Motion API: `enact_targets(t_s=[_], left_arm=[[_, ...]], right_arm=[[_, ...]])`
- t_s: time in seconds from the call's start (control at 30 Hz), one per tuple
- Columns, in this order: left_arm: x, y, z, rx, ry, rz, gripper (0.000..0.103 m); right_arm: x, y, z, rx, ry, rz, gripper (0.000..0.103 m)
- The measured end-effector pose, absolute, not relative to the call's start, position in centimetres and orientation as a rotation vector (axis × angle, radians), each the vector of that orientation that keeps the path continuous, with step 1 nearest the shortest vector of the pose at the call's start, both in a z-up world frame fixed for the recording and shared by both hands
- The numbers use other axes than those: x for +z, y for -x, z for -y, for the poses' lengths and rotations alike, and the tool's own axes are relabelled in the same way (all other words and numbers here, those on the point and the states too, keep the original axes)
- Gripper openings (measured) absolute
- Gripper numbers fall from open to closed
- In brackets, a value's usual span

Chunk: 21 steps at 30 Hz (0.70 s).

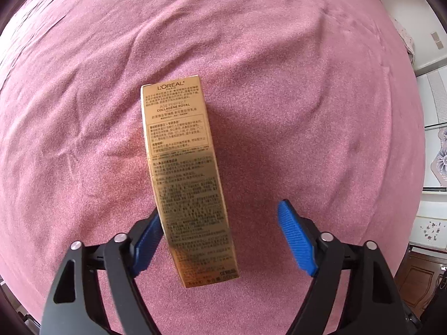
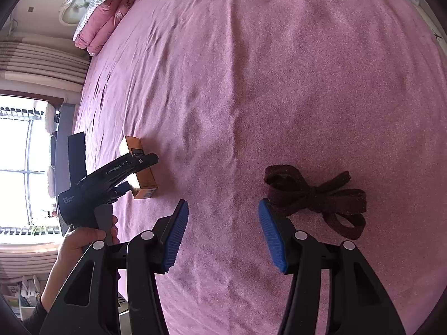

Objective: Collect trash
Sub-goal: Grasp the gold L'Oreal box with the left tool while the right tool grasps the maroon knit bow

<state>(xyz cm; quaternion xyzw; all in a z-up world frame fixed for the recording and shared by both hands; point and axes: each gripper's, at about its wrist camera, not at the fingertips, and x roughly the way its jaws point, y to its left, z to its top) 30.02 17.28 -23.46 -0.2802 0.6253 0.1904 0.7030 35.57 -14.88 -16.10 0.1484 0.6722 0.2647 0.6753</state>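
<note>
Gold L'Oréal carton lies flat on the pink bedspread, long axis pointing away from the left hand-held gripper. That gripper is spread wide around the carton's near end; left blue pad close against the box side, contact uncertain; right pad apart from it.

Right hand-held gripper wide open, holding nothing, over bare bedspread. Dark maroon fabric strap, knotted, lies just beyond its right finger. Folded pink quilt at the bed's far corner.
</note>
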Motion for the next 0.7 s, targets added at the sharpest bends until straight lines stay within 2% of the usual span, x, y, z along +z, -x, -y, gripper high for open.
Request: enact_targets(t_s=[0.07, 0.1, 0.23, 0.53, 0.7], left_arm=[[-23.5, -29.9, -17.5, 0.445, 0.620, -1.388, 0.051], [-23.4, -29.8, -17.5, 0.451, 0.615, -1.382, 0.046], [-22.6, -29.5, -16.8, 0.403, 0.613, -1.376, 0.037], [-20.5, -28.3, -8.7, 0.204, 0.588, -1.371, 0.037], [-21.1, -27.8, -4.0, 0.102, 0.596, -1.412, 0.037]], right_arm=[[-16.0, -35.7, 15.4, 0.590, -0.335, -1.508, 0.052], [-16.0, -35.7, 15.7, 0.586, -0.335, -1.507, 0.052], [-16.2, -35.5, 17.2, 0.566, -0.346, -1.506, 0.052], [-16.9, -35.1, 21.1, 0.486, -0.371, -1.511, 0.052], [-18.1, -35.4, 22.4, 0.439, -0.365, -1.522, 0.052]])
